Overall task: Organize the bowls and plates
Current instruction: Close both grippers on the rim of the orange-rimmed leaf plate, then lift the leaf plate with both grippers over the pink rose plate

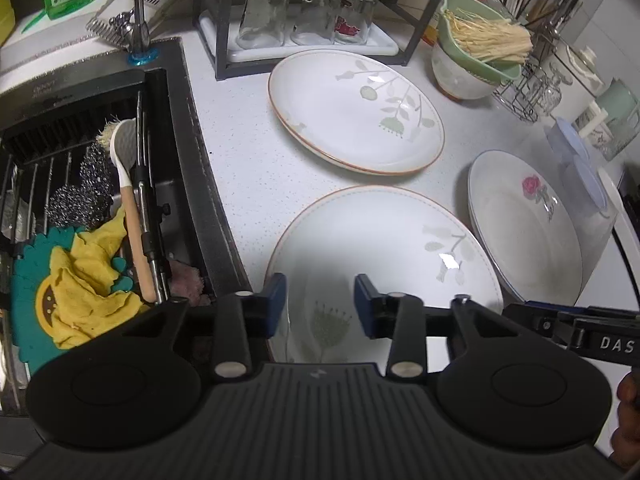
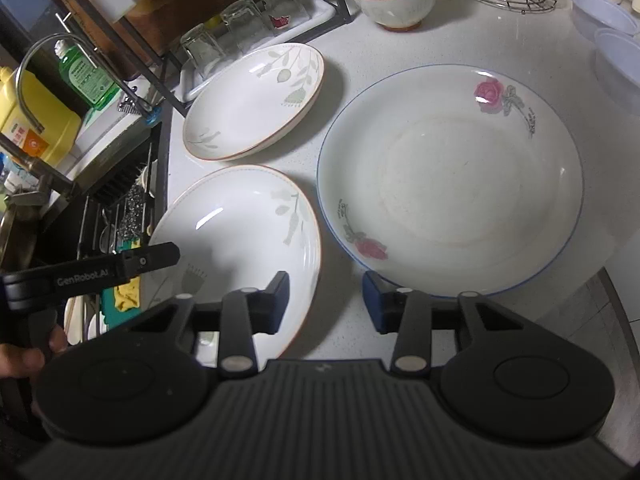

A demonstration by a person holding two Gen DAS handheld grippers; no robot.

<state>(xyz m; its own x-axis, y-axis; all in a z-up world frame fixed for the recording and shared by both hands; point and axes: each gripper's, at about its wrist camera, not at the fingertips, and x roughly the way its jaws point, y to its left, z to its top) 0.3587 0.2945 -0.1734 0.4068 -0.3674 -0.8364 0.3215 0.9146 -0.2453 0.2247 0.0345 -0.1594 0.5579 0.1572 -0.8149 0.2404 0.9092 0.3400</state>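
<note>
Three plates lie on the white counter. A near leaf-pattern plate (image 1: 380, 256) (image 2: 240, 232) sits by the sink. A far leaf-pattern plate (image 1: 356, 112) (image 2: 256, 100) lies behind it. A rose-pattern plate (image 1: 524, 232) (image 2: 452, 184) with a blue rim lies to the right. My left gripper (image 1: 320, 304) is open and empty above the near plate's front part. My right gripper (image 2: 325, 300) is open and empty, over the gap between the near leaf plate and the rose plate. A white bowl (image 1: 460, 76) (image 2: 400, 12) holds a green strainer.
The sink (image 1: 100, 200) at left holds a rack, brush, scourers and a yellow cloth. A tray with upturned glasses (image 1: 304, 16) stands behind under a metal shelf frame. A wire rack (image 1: 532, 88) and blue plastic bowls (image 2: 616, 60) stand at the right. The counter edge (image 2: 616, 292) runs near right.
</note>
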